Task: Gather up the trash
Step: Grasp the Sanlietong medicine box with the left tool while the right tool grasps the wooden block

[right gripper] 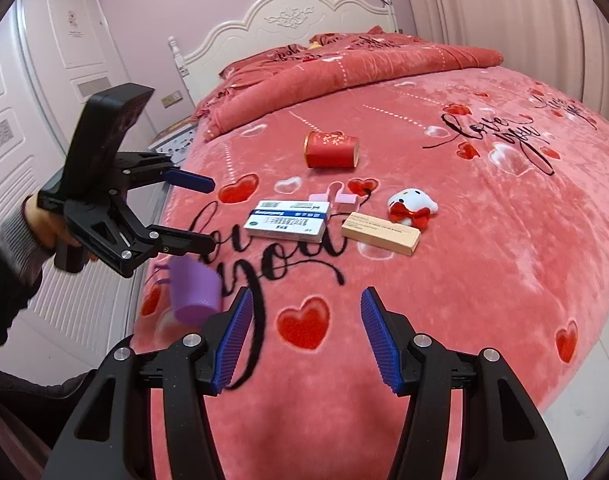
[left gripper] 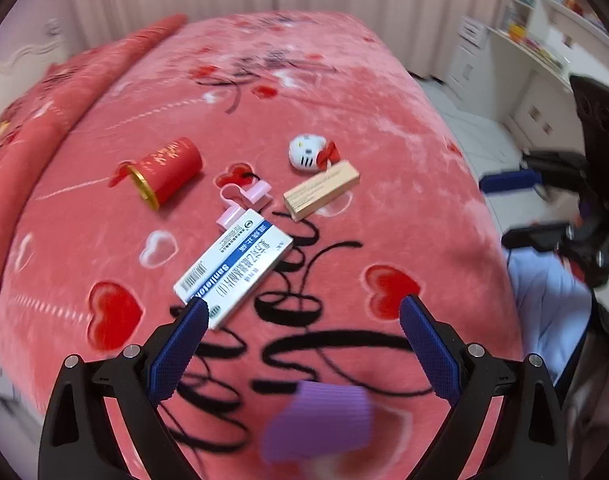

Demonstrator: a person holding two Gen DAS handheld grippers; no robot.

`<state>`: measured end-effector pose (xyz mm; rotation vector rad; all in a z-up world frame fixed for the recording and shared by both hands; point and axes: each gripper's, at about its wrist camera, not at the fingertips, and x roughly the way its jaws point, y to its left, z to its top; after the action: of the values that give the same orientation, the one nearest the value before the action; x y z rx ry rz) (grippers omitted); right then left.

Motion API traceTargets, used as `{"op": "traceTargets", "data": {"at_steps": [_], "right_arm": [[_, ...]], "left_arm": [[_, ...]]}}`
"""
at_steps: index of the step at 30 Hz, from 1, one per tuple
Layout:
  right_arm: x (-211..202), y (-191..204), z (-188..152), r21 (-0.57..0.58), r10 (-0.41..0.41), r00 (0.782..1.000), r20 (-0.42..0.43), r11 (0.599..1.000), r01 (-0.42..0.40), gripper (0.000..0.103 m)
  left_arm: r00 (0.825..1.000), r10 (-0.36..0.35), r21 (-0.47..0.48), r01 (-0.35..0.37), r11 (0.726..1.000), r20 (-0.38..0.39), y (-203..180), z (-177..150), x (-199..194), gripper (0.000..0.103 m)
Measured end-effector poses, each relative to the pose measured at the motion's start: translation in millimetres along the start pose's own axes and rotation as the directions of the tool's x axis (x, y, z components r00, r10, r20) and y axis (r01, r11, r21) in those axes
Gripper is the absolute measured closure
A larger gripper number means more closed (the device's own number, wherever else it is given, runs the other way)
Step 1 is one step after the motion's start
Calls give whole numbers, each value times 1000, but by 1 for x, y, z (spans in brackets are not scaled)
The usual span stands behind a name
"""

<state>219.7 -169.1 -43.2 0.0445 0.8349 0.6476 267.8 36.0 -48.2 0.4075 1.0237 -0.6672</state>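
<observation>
On the pink heart-printed bed blanket (right gripper: 484,264) lies a white-and-blue cardboard medicine box (right gripper: 288,220). In the right wrist view its long axis runs left to right; in the left wrist view (left gripper: 232,268) it slants from near left to far right, its near end just beside the left tool's left finger. To its right lies a tan cardboard carton (right gripper: 380,234), long axis also left to right. Farther off, a red cylindrical tin with gold rims (right gripper: 331,150) rests on its side, one end pointing left.

The left tool (left gripper: 302,312) is spread wide, gripping nothing. The right tool (right gripper: 306,300) is likewise spread and unloaded.

A blurred purple ribbed cup (right gripper: 194,296) sits below the left tool; whether it rests on the blanket cannot be told. Only the right wrist view shows the white carved headboard (right gripper: 288,20).
</observation>
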Motion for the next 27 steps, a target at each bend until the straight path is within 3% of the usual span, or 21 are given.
{"op": "traceTargets", "data": {"at_steps": [4, 10, 13, 18, 19, 21, 27], "right_arm": [[21, -8, 6, 12, -13, 1000, -19, 1000, 14, 46], [53, -21, 13, 3, -23, 998, -56, 1000, 23, 46], [65, -29, 18, -11, -35, 997, -64, 999, 34, 46], [79, -42, 23, -25, -39, 997, -72, 999, 37, 46], [80, -44, 24, -30, -40, 997, -72, 999, 38, 46], [84, -47, 25, -46, -44, 996, -72, 998, 40, 46], [101, -64, 35, -125, -75, 994, -85, 990, 64, 42]], "left_arm": [[998, -55, 115, 59, 992, -38, 28, 2, 25, 8], [987, -158, 126, 159, 979, -19, 58, 4, 51, 8], [991, -133, 156, 133, 979, -10, 66, 6, 66, 8], [985, -167, 164, 171, 972, -38, 71, 7, 88, 8], [985, -168, 170, 173, 970, -40, 69, 7, 91, 13], [978, -198, 148, 205, 968, -62, 68, 5, 96, 35], [976, -187, 91, 197, 976, -108, 64, 4, 96, 38]]}}
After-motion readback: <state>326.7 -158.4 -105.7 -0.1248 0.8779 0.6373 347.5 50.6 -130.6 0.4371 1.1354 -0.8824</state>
